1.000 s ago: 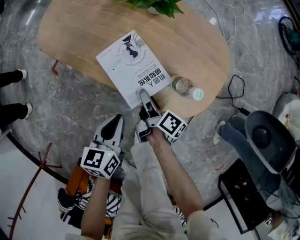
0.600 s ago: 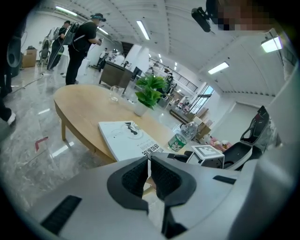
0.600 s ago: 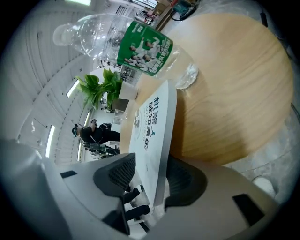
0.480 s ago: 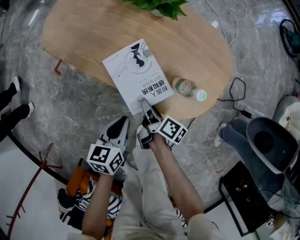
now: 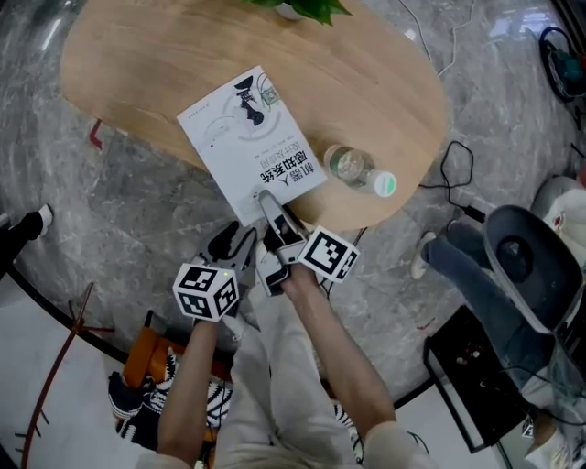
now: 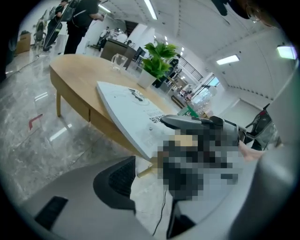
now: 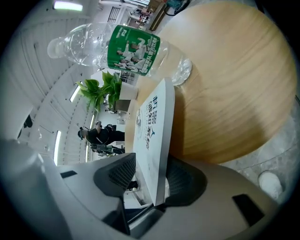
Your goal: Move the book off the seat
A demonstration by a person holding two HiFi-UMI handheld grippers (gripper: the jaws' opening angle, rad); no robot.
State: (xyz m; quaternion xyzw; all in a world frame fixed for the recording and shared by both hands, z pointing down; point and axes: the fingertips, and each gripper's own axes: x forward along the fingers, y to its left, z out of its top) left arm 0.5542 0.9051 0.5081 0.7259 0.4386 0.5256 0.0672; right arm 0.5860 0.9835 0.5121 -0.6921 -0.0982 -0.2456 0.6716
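Observation:
A white book (image 5: 247,137) lies flat on the oval wooden table (image 5: 366,82), its near corner over the table's front edge. My right gripper (image 5: 267,203) reaches that corner. In the right gripper view the book's corner (image 7: 150,136) stands between the open jaws of that gripper (image 7: 150,180), with a gap at the upper pad (image 7: 123,172). My left gripper (image 5: 231,249) hovers just left of the right one, over the floor below the table edge. Its jaws are opening with nothing between them. In the left gripper view the book (image 6: 131,112) lies ahead.
A clear water bottle (image 5: 352,169) with a green cap lies on the table right of the book. A potted plant (image 5: 307,7) stands at the far edge. A grey office chair (image 5: 517,266), a black box (image 5: 476,366) and cables sit at the right. A person's shoe (image 5: 27,224) shows at the left.
My left gripper has moved forward and closer to the right one, and its jaws have spread. The right gripper stays at the book's near corner.

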